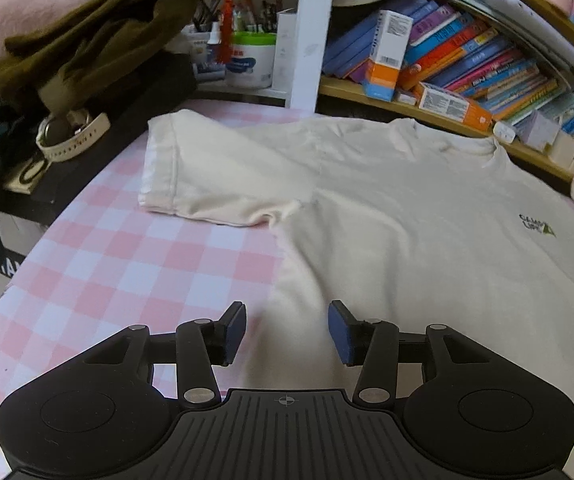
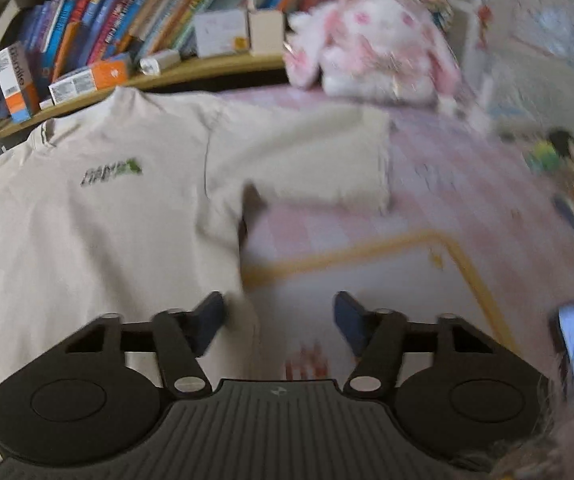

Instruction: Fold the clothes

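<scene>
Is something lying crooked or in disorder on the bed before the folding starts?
Nothing serious. The cream T-shirt lies flat on the pink checked sheet, sleeves spread, with only light wrinkles near the left sleeve. Both grippers, left and right, are open, each over a side edge of it.

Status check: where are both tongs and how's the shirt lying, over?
Left tongs open, empty, over the shirt's side edge. Right tongs open, empty, at the opposite edge. T-shirt flat, face up, sleeves spread, unfolded. Plush rabbit beyond the right sleeve, clear of it.

The T-shirt (image 1: 427,220) chest print (image 1: 537,225) reads roughly "CAMP LIFE".
</scene>
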